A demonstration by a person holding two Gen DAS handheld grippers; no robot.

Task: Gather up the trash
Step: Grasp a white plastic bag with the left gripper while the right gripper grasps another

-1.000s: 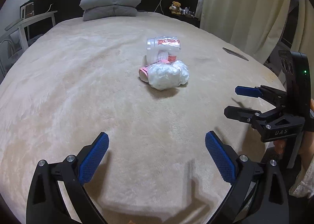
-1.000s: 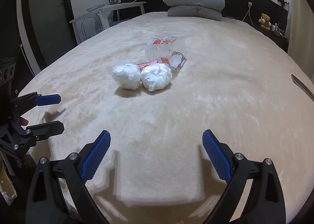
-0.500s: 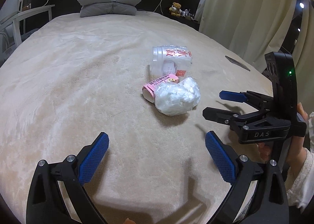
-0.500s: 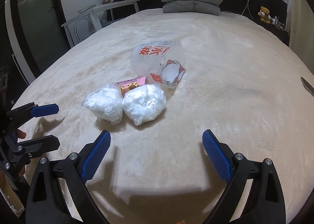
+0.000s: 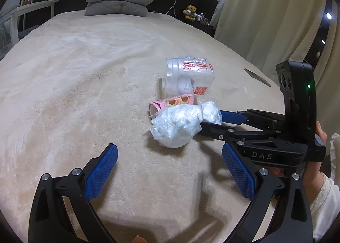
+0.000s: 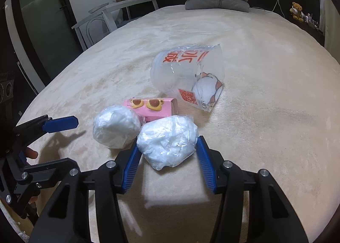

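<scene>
Right wrist view: your right hand-held gripper [image 6: 167,164], wide a second ago, is closing around a white plastic-wrapped wad [image 6: 167,143] on the bed [image 6: 265,115]; your left hand-held gripper [image 5: 170,177] stays wide, empty.

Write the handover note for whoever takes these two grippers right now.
Right gripper: fingers closing around the nearer white plastic wad; the wad sits between them on the bed, not lifted.
Left gripper: open, empty, hovering over the blanket short of the pile.
Trash, all on the bed in one cluster: second white wad beside the first, pink carton behind both, clear printed cup on its side further back.
Done: nothing collected yet.
Left: finish this grasp, then take the other wad, carton and cup. No bin in view.
</scene>
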